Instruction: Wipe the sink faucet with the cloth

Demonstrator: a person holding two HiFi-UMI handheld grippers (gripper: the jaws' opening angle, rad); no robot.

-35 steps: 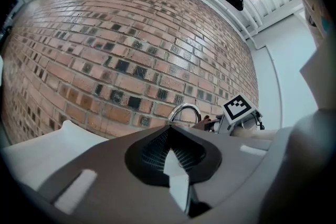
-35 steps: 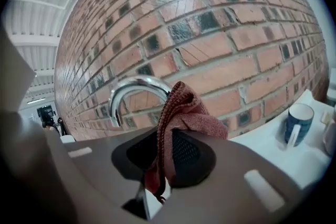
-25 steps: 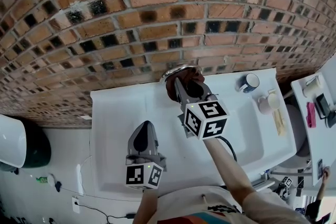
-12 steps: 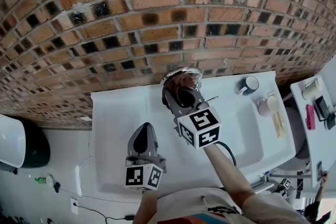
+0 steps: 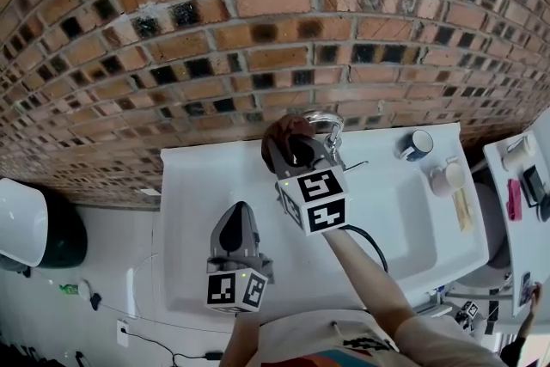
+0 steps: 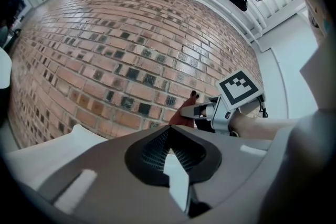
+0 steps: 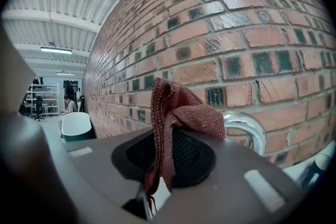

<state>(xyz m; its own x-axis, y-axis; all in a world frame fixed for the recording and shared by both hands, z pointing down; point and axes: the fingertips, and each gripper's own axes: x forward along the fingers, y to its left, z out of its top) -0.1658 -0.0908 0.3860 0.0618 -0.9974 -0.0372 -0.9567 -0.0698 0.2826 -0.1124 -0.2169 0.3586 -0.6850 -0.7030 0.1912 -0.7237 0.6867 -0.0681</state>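
Cloth [image 5: 277,133], clamped in your right tongs [image 5: 290,152].
You've slid it to the left of the faucet [image 5: 325,121] arch: wiping is under way. Left tongs [image 5: 234,223] closed, empty.

Bright even light, strong fisheye curvature, dark vignetted corners

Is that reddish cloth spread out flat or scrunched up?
Scrunched up. The right gripper view shows the cloth pinched between the right gripper's shut jaws, hanging in folds beside the faucet.
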